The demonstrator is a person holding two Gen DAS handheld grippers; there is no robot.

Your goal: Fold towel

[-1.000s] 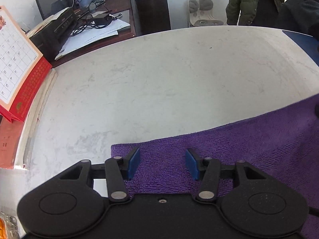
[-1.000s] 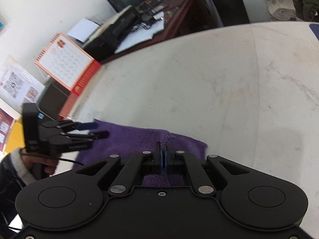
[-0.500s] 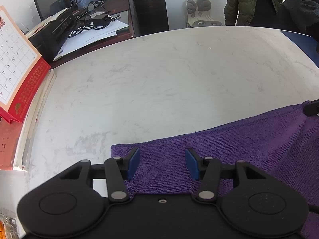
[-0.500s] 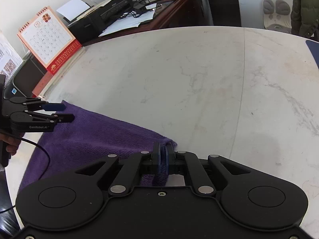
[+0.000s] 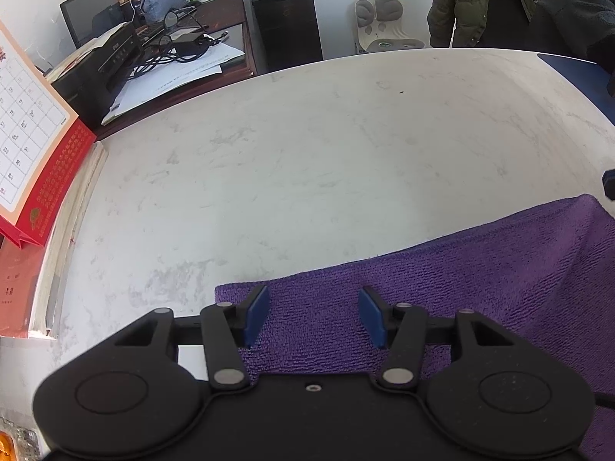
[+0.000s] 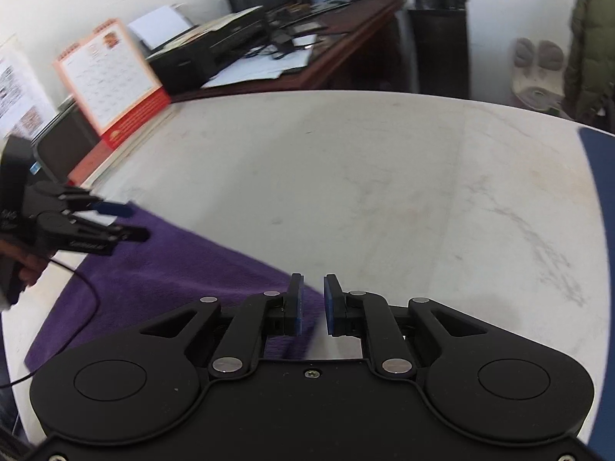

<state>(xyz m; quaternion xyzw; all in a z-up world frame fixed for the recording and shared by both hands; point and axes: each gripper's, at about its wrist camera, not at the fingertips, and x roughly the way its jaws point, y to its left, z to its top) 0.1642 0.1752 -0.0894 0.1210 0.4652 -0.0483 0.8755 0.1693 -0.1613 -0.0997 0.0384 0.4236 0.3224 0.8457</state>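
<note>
Purple towel point(image 5: 442, 296) lies flat, long axis left to right; left gripper point(image 5: 313, 317) hovers tilted, unclenched; right gripper point(image 6: 312, 303) is opening, releasing its corner.

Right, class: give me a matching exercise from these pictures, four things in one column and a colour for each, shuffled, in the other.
Things:
1. towel
2. table
3. calendar base
4. gripper pads

Colours:
A. red
B. blue
C. purple
D. white, marbled

Pairs: 1-C, 2-D, 3-A, 4-B
</note>
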